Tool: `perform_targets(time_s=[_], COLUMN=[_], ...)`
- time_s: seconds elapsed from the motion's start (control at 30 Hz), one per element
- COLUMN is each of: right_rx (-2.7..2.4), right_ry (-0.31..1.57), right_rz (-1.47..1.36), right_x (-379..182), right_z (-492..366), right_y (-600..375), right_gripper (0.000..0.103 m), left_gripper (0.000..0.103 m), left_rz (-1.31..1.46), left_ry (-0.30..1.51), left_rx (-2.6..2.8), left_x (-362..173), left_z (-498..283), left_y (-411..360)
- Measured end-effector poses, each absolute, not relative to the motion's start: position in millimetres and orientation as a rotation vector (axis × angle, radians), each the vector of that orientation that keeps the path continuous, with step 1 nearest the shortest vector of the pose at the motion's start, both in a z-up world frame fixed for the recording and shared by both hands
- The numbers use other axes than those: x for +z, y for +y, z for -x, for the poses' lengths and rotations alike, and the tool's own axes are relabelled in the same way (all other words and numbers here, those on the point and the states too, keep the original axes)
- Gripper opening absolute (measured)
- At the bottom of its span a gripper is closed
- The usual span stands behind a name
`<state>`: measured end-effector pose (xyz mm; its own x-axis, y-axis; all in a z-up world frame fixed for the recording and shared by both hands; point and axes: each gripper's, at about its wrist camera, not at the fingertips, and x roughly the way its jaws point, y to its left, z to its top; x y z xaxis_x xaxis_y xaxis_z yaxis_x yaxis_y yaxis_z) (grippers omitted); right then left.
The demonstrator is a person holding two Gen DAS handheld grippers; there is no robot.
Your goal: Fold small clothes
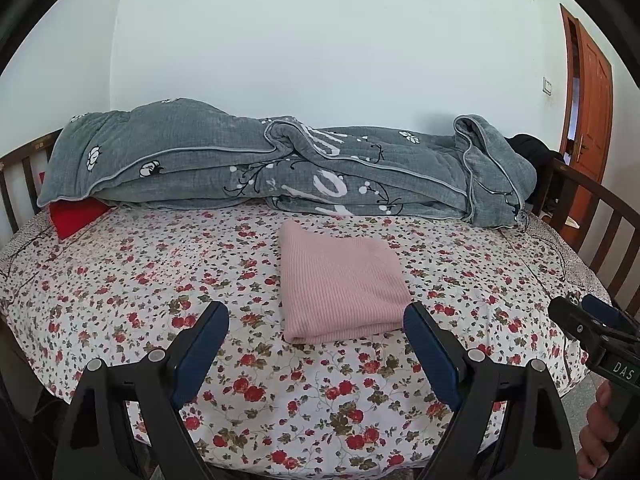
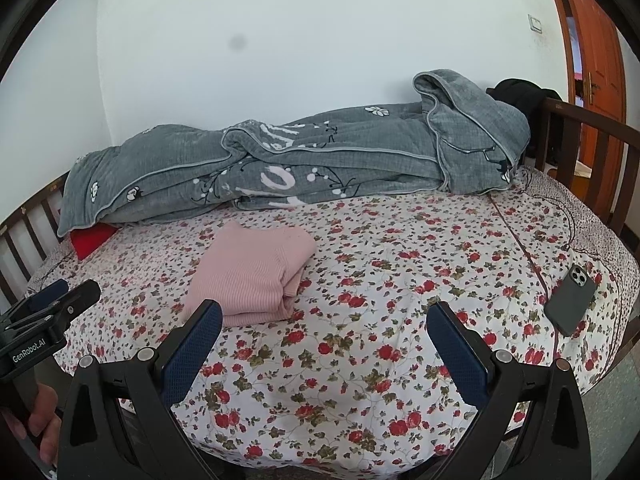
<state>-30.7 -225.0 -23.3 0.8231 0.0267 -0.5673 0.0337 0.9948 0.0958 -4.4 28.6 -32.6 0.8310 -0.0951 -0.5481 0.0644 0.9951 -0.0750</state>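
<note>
A pink ribbed knit garment (image 1: 340, 280) lies folded into a neat rectangle on the floral bedsheet (image 1: 160, 280); in the right wrist view the garment (image 2: 252, 276) sits left of centre. My left gripper (image 1: 316, 320) hovers just short of its near edge, jaws wide open and holding nothing. My right gripper (image 2: 324, 320) is also open and holds nothing, to the right of the garment. Each gripper shows at the edge of the other's view, held by a hand: the right gripper (image 1: 588, 312) and the left gripper (image 2: 60, 292).
A rumpled grey quilt (image 1: 260, 164) lies along the wall side of the bed, a red cushion (image 1: 78, 216) under its left end. A dark phone (image 2: 572, 300) rests on the sheet at right. Wooden rails (image 2: 592, 152) close both bed ends; an orange door (image 2: 596, 60) stands at the far right.
</note>
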Motion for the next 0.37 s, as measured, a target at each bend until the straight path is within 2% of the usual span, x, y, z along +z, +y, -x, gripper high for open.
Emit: perform_targets(time_s=[0.37], right_rx=[-0.016], right_ry=[0.606], right_rz=[-0.103], right_x=[-23.5], right_z=[32.7], right_y=[-218.8], right_gripper=[0.101], left_gripper=[0.089], left_rz=[0.057], left_ry=[0.582], left_rx=[-0.089], left_x=[-29.3], left_z=[6.0], left_y=[23.2])
